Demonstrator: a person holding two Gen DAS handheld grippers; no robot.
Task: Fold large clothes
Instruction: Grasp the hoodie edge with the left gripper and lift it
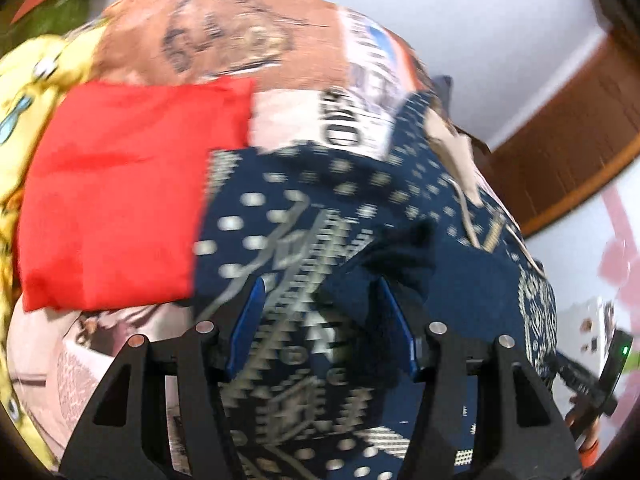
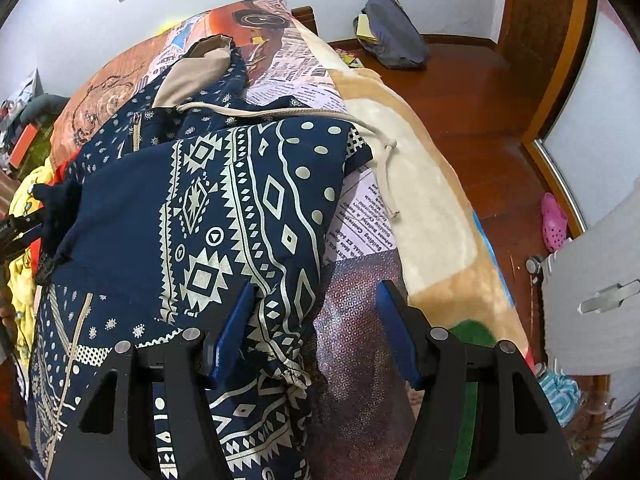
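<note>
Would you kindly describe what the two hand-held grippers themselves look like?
Both match. The left hand-held gripper and right hand-held gripper each have two angular black finger frames with triangular cut-outs, round silver pins on top, and flat blue pads inside.

Even, fairly bright indoor light, no hard shadows; the left wrist view is smeared with motion blur, the hoodie point(image 1: 400, 240) pattern and red cloth point(image 1: 120, 200) streaked; the right wrist view is sharp; both bend strongly at the edges, corners black; faint sheen on the floor point(image 2: 480, 120).
</note>
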